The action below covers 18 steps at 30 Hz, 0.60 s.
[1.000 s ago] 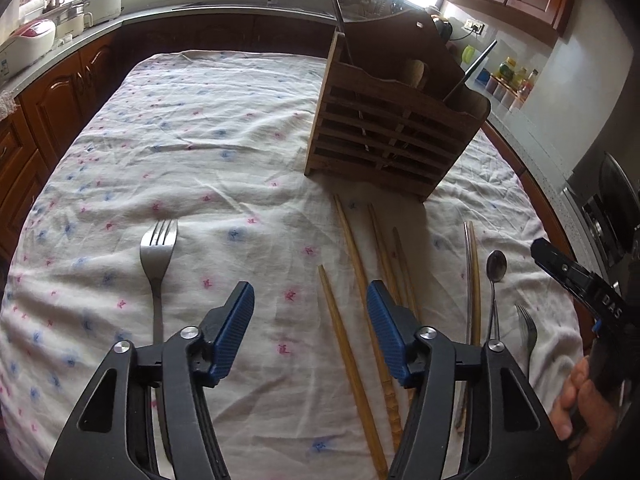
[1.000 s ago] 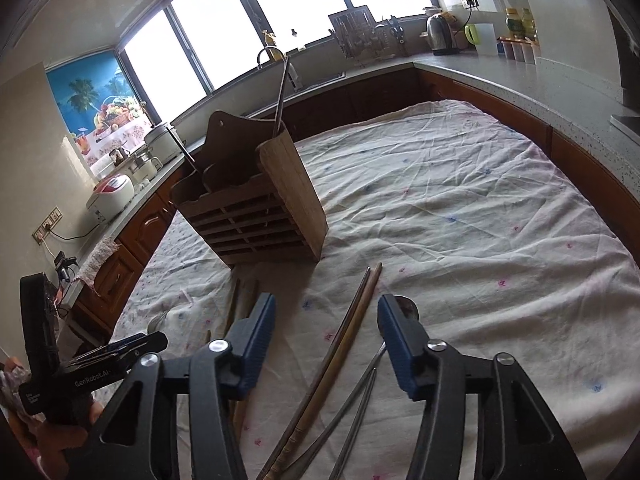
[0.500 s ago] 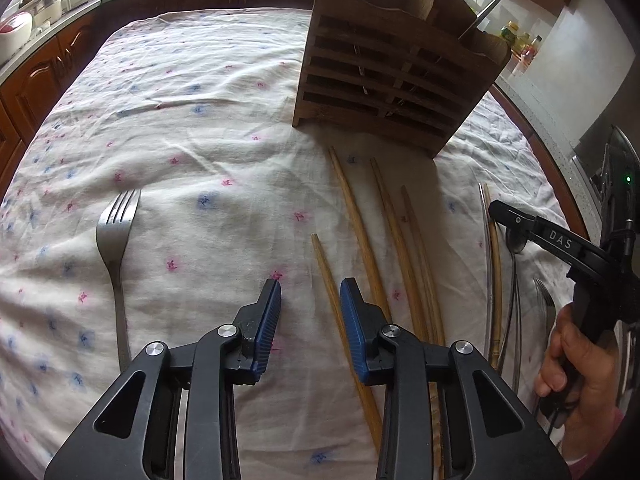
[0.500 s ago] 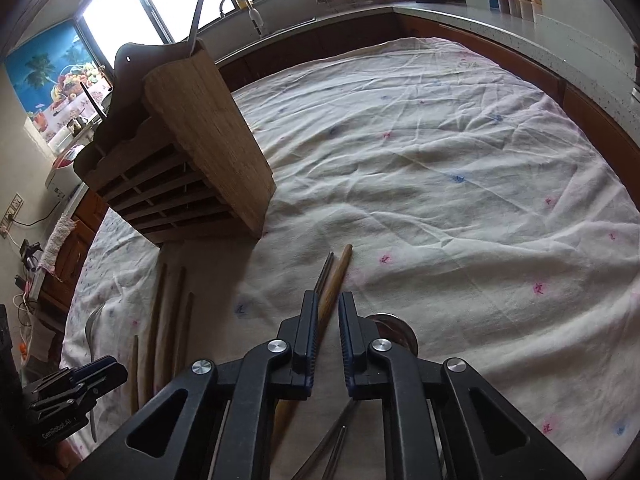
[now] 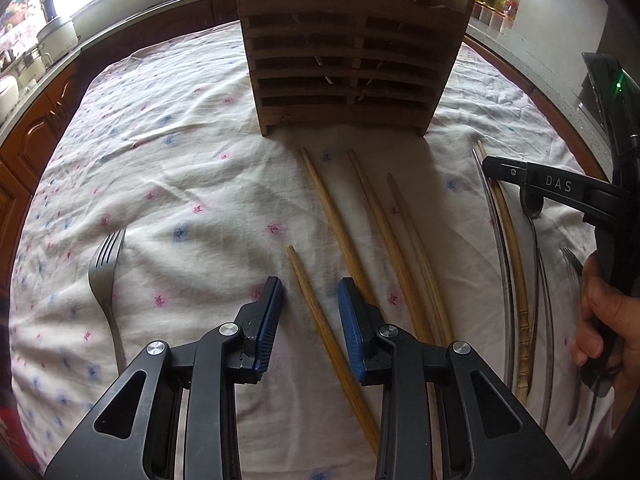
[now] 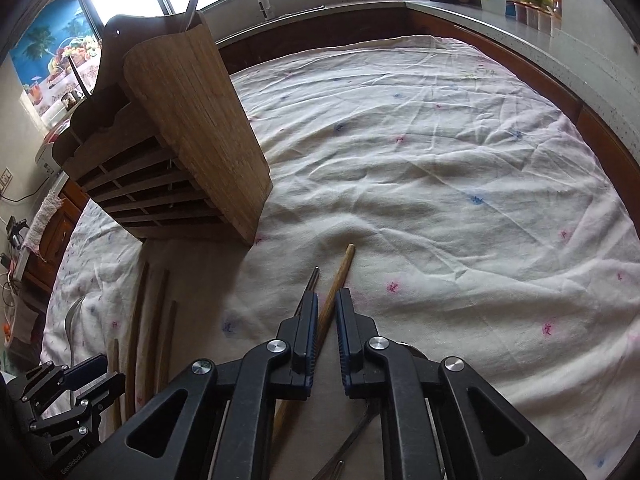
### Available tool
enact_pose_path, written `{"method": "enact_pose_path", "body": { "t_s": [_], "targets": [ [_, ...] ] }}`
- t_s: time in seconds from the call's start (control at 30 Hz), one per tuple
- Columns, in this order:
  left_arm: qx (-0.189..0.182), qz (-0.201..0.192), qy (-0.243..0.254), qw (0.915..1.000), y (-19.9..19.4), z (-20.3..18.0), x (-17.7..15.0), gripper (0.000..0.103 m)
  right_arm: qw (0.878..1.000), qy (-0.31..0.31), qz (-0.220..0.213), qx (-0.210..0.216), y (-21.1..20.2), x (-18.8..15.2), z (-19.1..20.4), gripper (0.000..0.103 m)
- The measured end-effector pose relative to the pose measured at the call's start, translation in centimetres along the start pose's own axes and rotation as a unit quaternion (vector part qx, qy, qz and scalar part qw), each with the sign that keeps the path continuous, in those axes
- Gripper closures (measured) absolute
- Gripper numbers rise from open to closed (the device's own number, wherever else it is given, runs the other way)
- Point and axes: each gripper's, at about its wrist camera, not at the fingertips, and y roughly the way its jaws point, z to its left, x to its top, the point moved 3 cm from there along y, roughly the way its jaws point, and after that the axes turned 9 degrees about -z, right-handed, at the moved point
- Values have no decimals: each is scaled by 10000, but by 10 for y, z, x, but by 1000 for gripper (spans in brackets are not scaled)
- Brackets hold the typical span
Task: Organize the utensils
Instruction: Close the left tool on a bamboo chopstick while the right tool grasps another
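Observation:
A slatted wooden utensil holder (image 5: 348,64) stands on the floral cloth; it also shows in the right wrist view (image 6: 176,140). Several wooden chopsticks (image 5: 384,240) lie in front of it. My left gripper (image 5: 310,300) is open, its jaws either side of the shortest chopstick (image 5: 320,320). A steel fork (image 5: 105,276) lies to its left. My right gripper (image 6: 326,316) is nearly shut around a wooden chopstick (image 6: 340,276) that lies beside a metal chopstick (image 6: 312,280); whether the pads touch it is unclear. A spoon and fork lie under the right gripper (image 5: 520,176).
The table (image 6: 460,160) is covered in a wrinkled white cloth. Kitchen counters (image 6: 480,8) with a kettle and jars ring it. Dark wooden cabinets (image 5: 24,132) stand to the left. A hand (image 5: 608,320) holds the right gripper's handle.
Both grippers narrowed from wide open and moved lower toward the chopsticks. The left one then opened slightly, straddling the short chopstick. The right one stays nearly shut over its wooden chopstick.

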Motion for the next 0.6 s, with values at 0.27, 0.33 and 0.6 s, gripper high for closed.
{"method": "enact_pose_path", "body": {
  "t_s": [0.27,0.33,0.6],
  "targets": [
    [-369,49,-428,9984,-2,17,4,98,9984,440,-73,357,-7,-3,-5,97],
    [-436,-15,-517,9977,-9,21,4,98,9979,449,-147,438,-15,-4,-2,97],
    [-578,-339,-510,9964,-41,22,11,99,9945,520,-450,784,-56,2,6,97]
  ]
}}
